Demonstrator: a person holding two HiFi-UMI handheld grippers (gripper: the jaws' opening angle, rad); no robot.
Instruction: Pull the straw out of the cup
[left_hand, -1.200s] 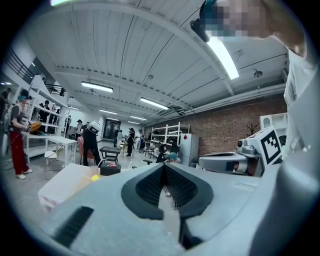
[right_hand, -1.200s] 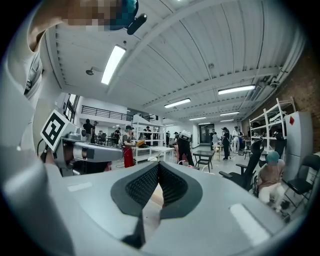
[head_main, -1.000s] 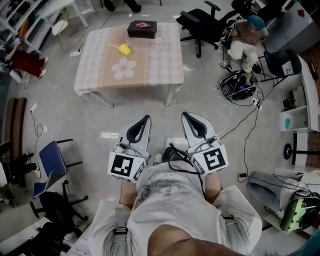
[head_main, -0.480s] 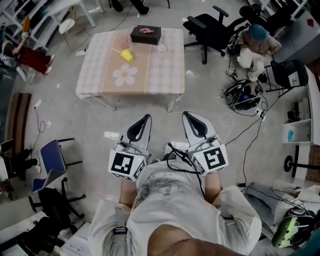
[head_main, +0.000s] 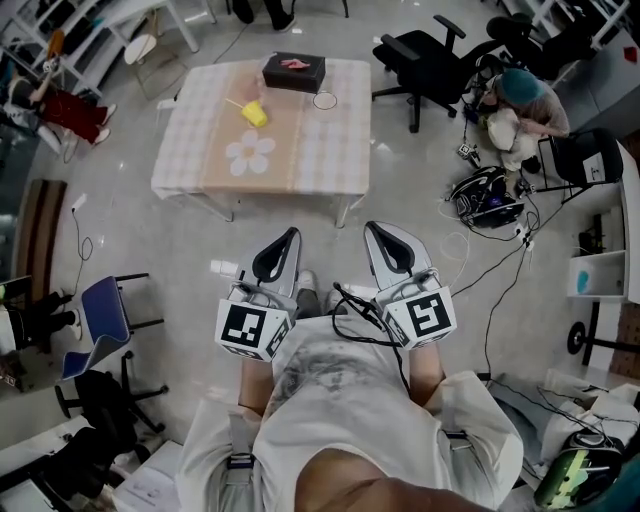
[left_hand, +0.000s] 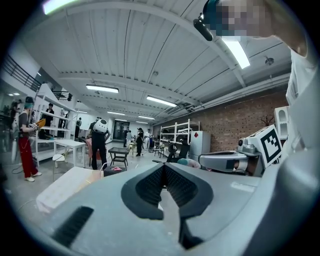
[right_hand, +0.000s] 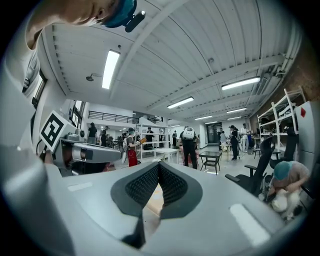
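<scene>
The jaws of the left gripper (head_main: 290, 236) and the right gripper (head_main: 371, 229) are pressed together with nothing between them. The two grippers are side by side at the lower centre of the head view. Well apart from them, at upper centre, the small yellow cup (head_main: 254, 115) sits on the checked-cloth bench (head_main: 320, 150), with what seems to be a thin straw (head_main: 233, 101) poking toward upper left.
</scene>
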